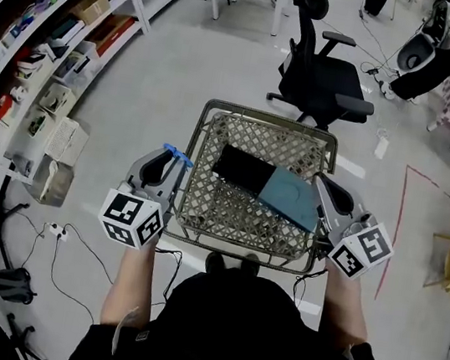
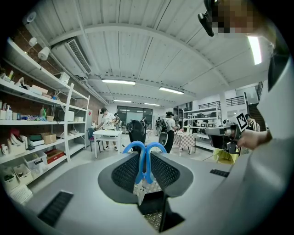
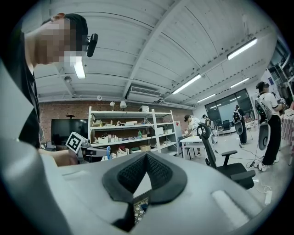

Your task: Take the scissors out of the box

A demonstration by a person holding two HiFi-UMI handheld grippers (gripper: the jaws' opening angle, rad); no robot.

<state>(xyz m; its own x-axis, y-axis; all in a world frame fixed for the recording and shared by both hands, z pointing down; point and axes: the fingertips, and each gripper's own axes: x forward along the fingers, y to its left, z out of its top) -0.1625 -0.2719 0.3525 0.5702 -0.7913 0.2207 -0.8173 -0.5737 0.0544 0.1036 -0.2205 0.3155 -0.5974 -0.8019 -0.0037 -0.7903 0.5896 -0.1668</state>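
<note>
Centre left of the head view, the left claw (image 1: 178, 164) hides the scissors (image 1: 176, 155) but for blue handles; the right claw (image 1: 320, 183) covers a corner of the box (image 1: 290, 198). Upper-left shelf goods (image 1: 56, 97) are too small to name.

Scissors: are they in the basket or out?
Out. The left gripper clamps the scissors, blue handles up, over the basket's left rim.

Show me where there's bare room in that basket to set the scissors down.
Free: the bare mesh along the near side of the basket, bordered by the near rim, the black box and the blue box; also a strip along the far rim. Crowded: middle and right, where both boxes lie beside the right gripper.
</note>
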